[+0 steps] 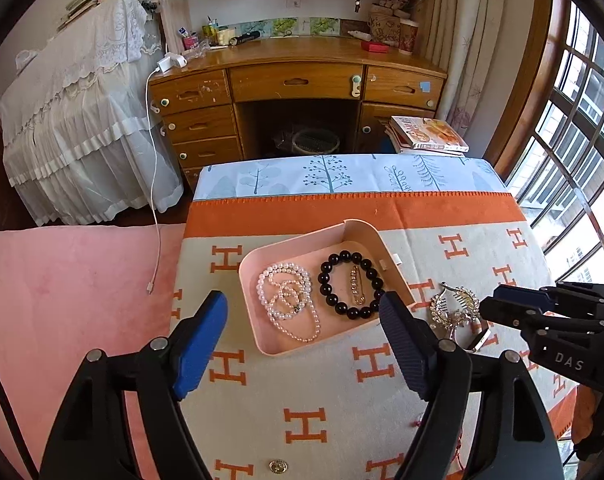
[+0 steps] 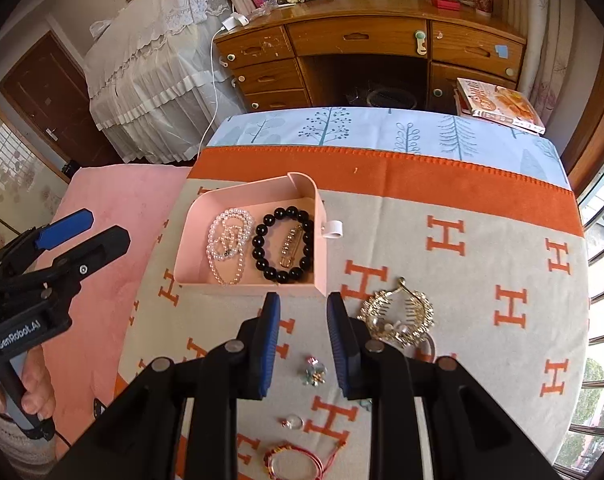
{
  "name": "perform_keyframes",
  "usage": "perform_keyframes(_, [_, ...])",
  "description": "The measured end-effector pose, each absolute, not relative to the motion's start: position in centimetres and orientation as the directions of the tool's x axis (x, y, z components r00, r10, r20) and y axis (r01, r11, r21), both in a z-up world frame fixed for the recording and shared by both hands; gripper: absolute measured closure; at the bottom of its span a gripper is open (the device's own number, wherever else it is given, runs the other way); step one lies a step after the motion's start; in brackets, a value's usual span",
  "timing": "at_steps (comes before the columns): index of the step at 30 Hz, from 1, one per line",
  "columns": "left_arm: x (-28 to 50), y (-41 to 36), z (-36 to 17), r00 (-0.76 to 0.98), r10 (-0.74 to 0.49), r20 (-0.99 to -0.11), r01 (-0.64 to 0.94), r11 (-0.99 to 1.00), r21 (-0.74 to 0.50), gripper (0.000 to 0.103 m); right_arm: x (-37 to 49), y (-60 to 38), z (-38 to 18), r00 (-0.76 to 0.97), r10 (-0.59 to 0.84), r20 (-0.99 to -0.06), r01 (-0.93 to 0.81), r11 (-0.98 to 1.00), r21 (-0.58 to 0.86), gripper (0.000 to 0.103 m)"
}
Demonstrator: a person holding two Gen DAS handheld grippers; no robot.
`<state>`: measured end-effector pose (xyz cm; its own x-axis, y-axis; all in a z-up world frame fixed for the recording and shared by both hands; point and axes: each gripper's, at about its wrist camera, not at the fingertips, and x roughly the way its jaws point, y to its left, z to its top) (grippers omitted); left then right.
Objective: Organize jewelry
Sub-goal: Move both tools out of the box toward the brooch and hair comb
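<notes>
A pink tray [image 1: 261, 258] [image 2: 197, 216] sits on the H-patterned blanket. It holds a pearl necklace [image 1: 287, 300] [image 2: 226, 244], a black bead bracelet [image 1: 352, 282] [image 2: 282, 244] and a gold pin [image 1: 356, 289] [image 2: 290, 247]. A gold rhinestone hair comb [image 1: 454, 306] [image 2: 400, 318] lies right of the tray. My left gripper [image 1: 304, 312] is open and empty, its fingers either side of the tray's near part. My right gripper [image 2: 304, 314] is partly open and empty, just before the tray's near right corner. A small charm [image 2: 314, 372], a small clear piece [image 2: 293, 422] and a red cord bracelet [image 2: 297, 460] lie below it.
A gold round piece [image 1: 277, 467] lies near the blanket's front edge. A white band [image 1: 476, 340] lies under the comb. A wooden desk [image 1: 297, 80] and books [image 1: 428, 134] stand beyond the table. A window is on the right, a pink mat [image 1: 73, 292] on the left.
</notes>
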<state>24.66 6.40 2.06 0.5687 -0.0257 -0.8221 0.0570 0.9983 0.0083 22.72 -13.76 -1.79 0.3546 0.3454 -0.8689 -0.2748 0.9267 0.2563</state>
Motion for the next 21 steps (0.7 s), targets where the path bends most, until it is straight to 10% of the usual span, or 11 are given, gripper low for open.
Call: perform_keyframes(21, [21.7, -4.6, -4.9, 0.416, -0.092, -0.905, 0.250, 0.968, 0.016, 0.018, 19.5, -21.3, -3.0, 0.326, 0.320, -0.890, -0.227, 0.940, 0.255, 0.078])
